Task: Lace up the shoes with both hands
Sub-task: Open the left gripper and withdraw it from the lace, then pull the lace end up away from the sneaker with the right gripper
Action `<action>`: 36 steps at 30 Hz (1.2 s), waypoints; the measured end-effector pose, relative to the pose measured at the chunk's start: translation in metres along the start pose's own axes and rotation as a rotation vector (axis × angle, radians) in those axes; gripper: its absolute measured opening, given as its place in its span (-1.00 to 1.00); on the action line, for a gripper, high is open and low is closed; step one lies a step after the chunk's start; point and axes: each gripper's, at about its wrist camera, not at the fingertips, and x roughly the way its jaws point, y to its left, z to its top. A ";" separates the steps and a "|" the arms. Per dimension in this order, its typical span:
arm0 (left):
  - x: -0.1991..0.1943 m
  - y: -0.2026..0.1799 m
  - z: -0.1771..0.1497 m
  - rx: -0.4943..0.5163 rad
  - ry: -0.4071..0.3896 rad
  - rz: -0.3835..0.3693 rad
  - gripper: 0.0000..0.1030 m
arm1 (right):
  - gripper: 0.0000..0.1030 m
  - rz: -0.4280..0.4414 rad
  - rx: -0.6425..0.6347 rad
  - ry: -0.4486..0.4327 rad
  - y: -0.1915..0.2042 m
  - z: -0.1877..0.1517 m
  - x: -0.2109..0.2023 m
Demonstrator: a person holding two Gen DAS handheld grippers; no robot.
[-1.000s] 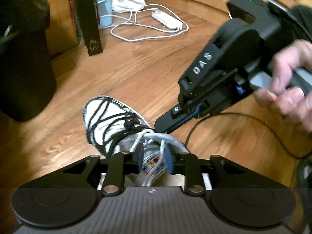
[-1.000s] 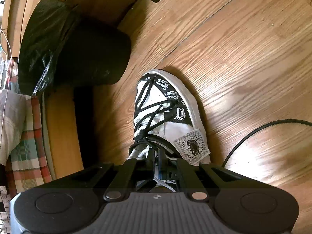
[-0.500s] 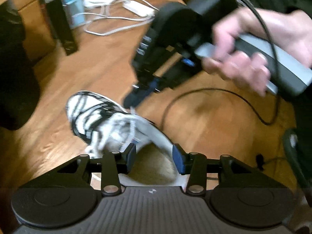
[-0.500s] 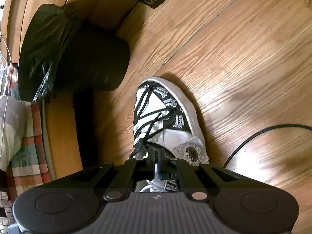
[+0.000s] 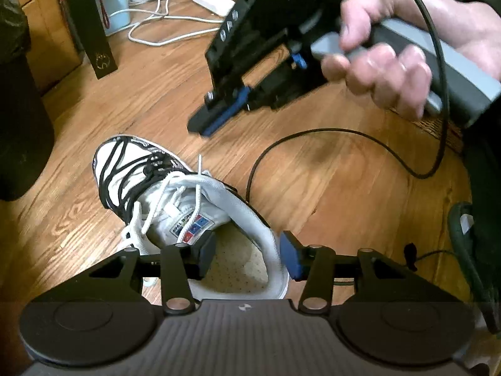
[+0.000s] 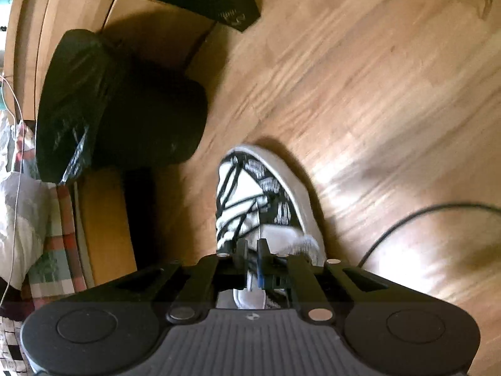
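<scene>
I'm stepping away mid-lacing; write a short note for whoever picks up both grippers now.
Left gripper: open, jaws just widened, straddling the shoe collar, gripping nothing.
Right gripper: lifted clear above the shoe, jaws just cracked open, nothing visibly held.
Shoe: on the wood floor, toe pointing away. Black lace is threaded over the front; white lace lies loose near the tongue, one end sticking up.
Left: take both white ends, tighten, tie.

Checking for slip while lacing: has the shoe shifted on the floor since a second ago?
Cannot tell: both cameras moved. The shoe sits near the black bin as before.
</scene>
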 end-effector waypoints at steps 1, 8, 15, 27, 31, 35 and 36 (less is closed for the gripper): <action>-0.001 0.000 0.001 0.000 -0.007 0.000 -0.04 | -0.82 0.003 0.001 0.008 0.000 -0.002 0.002; -0.008 0.003 0.002 -0.017 -0.038 -0.005 -0.04 | -0.73 0.011 0.028 0.030 0.000 -0.008 0.009; -0.004 0.001 0.004 -0.001 -0.028 -0.011 -0.04 | -0.68 -0.005 0.017 0.038 0.000 -0.009 0.009; -0.001 0.000 0.002 0.008 -0.016 -0.001 -0.04 | -0.93 -0.011 0.015 0.036 0.001 -0.016 0.014; 0.005 -0.010 -0.002 0.066 0.026 0.004 -0.04 | -0.93 -0.031 -0.032 0.026 0.007 -0.016 0.015; 0.014 -0.014 -0.006 0.090 0.076 -0.004 -0.04 | -0.93 -0.057 -0.093 0.013 0.014 -0.014 0.014; 0.017 -0.016 -0.008 0.105 0.096 -0.003 -0.04 | -0.94 -0.058 -0.092 0.003 0.014 -0.013 0.013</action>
